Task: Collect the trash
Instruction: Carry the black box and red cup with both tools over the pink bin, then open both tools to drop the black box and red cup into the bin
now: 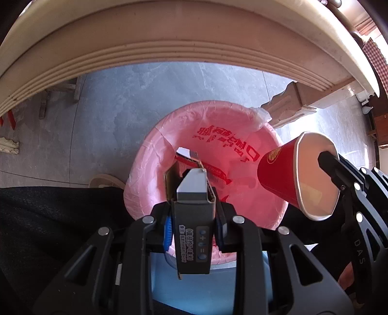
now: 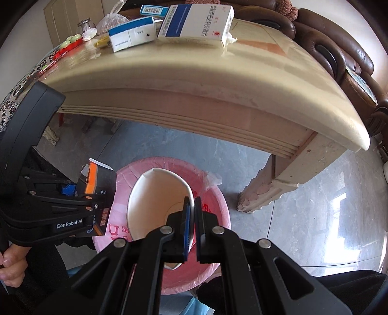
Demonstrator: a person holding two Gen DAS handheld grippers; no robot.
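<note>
This is a home living room. A cream coffee table with a carved leg stands on a grey tiled floor, its tabletop carrying medicine boxes and a plastic bag. A brown leather sofa sits behind it, and a pink-lined bin stands below.

bins 1 | cups 1 | held cartons 1 | table boxes 3

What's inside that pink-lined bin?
The pink-lined bin looks mostly bare: pink liner with red print. The dark box and red cup, each in a hand-held gripper, cover part of its bottom.
</note>
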